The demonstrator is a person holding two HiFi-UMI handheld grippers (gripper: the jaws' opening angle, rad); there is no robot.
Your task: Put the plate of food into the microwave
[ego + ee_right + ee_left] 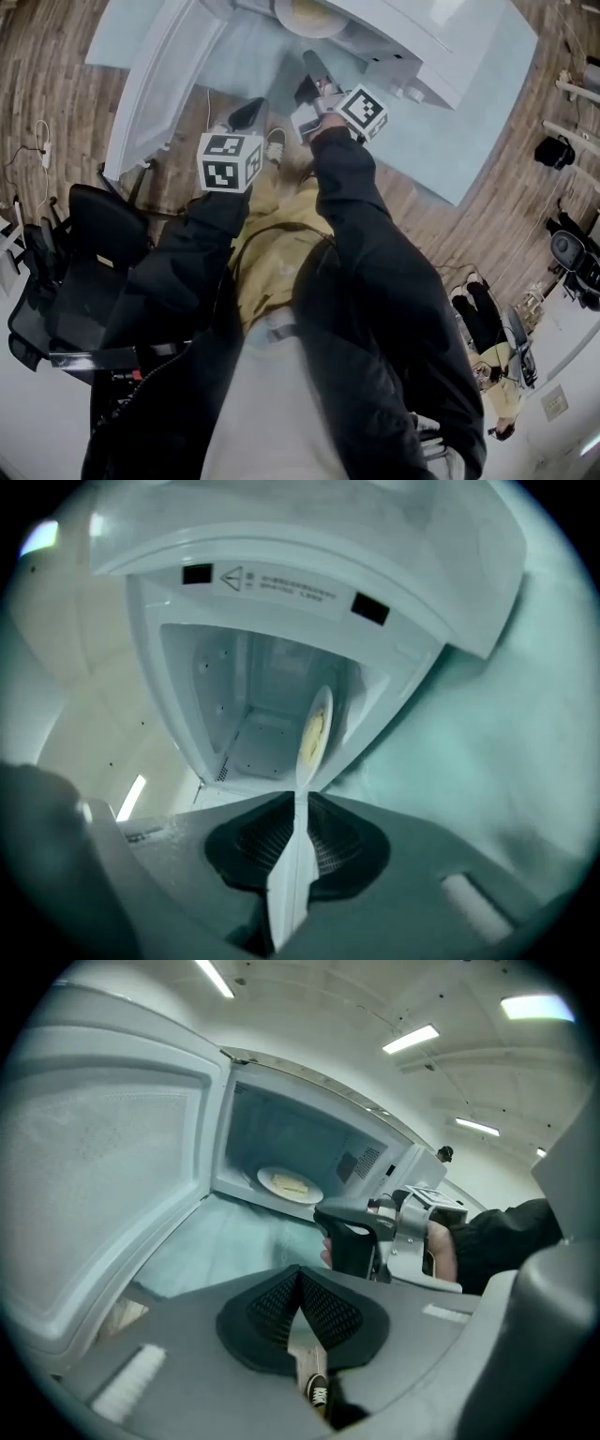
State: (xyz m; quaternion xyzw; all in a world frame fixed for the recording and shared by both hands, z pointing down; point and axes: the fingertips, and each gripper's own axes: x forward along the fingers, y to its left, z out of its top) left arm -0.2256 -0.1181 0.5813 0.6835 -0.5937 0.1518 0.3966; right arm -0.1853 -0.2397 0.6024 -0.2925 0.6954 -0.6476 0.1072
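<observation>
At left, the left claw (300,1274) is pinched together, empty. Only its view shows the plate of food (290,1185) flat inside the open microwave (309,1129), with the right claw (300,803) outside. The right claw's own view shows its jaws slightly parted, empty.

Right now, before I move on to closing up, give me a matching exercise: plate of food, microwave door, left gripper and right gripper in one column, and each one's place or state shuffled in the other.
Things:
1. plate of food
2. microwave door
3. left gripper
4. right gripper

Places or states:
A. jaws together, nothing held
B. lying inside the microwave
C. jaws slightly apart, nothing between them
D. swung wide open

Pairs: 1-B, 2-D, 3-A, 4-C.
</observation>
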